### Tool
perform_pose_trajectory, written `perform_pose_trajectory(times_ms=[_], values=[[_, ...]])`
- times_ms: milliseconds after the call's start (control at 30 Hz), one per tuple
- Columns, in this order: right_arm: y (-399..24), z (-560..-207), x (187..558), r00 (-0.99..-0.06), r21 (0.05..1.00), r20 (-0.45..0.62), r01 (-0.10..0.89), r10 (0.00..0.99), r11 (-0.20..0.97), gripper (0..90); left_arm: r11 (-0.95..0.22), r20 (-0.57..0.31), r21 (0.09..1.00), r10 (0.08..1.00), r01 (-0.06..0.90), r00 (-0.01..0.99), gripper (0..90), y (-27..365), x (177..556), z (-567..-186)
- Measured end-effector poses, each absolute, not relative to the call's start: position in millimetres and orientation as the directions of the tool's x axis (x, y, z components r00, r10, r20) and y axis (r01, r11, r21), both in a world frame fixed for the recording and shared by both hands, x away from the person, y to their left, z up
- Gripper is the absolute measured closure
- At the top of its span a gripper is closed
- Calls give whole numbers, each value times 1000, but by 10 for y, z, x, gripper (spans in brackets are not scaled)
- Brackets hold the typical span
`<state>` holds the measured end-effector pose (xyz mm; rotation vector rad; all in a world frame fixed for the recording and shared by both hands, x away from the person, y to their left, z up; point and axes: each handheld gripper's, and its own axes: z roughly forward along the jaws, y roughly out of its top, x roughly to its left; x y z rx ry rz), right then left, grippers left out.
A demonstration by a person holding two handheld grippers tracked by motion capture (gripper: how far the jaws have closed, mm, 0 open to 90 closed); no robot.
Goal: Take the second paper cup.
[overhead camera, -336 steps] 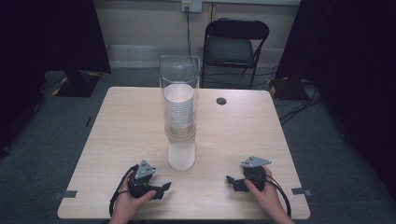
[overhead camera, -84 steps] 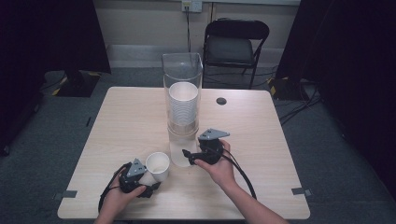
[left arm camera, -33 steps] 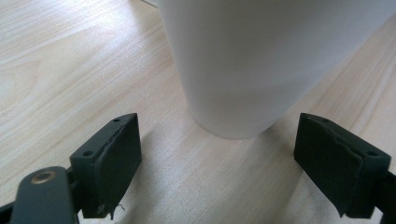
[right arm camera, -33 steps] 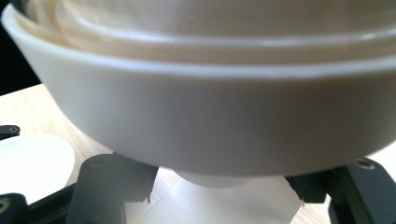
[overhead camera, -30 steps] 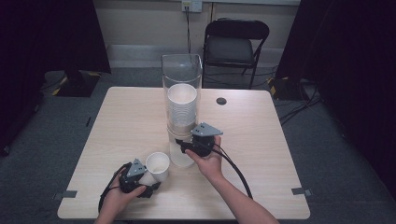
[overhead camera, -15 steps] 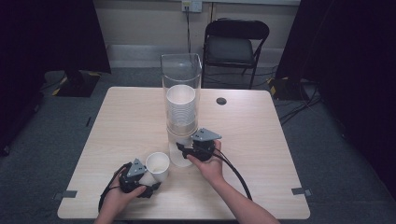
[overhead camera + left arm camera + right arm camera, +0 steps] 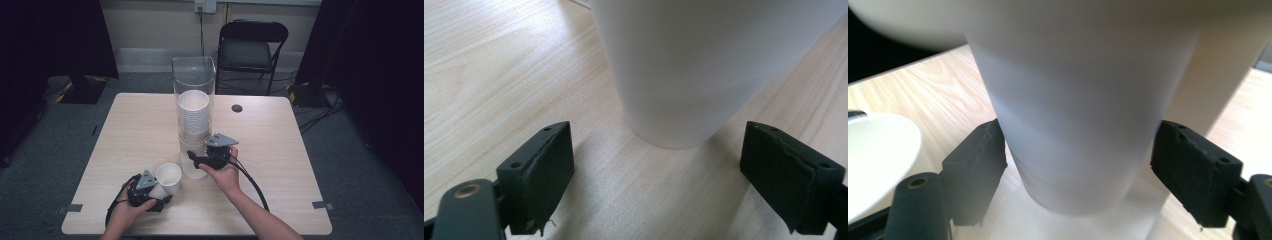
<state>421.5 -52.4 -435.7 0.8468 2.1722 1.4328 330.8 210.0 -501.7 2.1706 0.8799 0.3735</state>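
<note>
Cup at the bottom of the dispenser [image 7: 193, 107] is the thing your right tool [image 7: 196, 161] is after: the lowest cup [image 7: 1073, 150] hangs out below the clear tube, above the counter [image 7: 300, 165], with its long axis upright and its narrow base downward. From your right tool it lies straight ahead, between the two black pads. Those jaws have just been opening; they now stand spread to either side of the cup wall. The left pad looks to be touching or nearly touching the wall and the right pad stands a little clear, so you have no pinch on it yet.

Taking the dispenser as the landmark, your right hand [image 7: 222, 172] sits just beside its foot on the right, far nearer than the left. Your left tool [image 7: 159, 196] lies well to the near left of the dispenser, jaws wide apart, with the freed cup [image 7: 169, 177] standing upright on the counter just ahead of them, not held.

You would likely close level across the cup's width, then draw straight down along its axis.
</note>
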Motion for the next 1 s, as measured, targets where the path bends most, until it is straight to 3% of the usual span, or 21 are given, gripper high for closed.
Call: perform_pose_trajectory(times_ms=[233,667,900,933,967,1000], values=[[-501,-4297,4248,-738,930,-33,225,674,292,307,-482,-10,738,693,473,721,136,2100,3308,-5018],[-506,-4312,4245,-743,922,-49,223,667,316,319,-483,-7,738,693,471,721,136,2100,3307,-5019],[-499,-4347,4269,-751,917,21,277,660,287,329,-483,-6,739,693,470,721,137,2100,3307,-5018],[-498,-4387,4268,-752,904,4,285,659,319,351,-484,-6,737,693,472,721,136,2100,3307,-5017],[-579,-4687,4281,-749,838,27,378,662,394,368,-483,-6,739,693,470,720,137,2099,3306,-5018],[-579,-4687,4281,-749,838,27,378,662,394,368,-483,-6,738,693,470,721,137,2100,3307,-5017]])
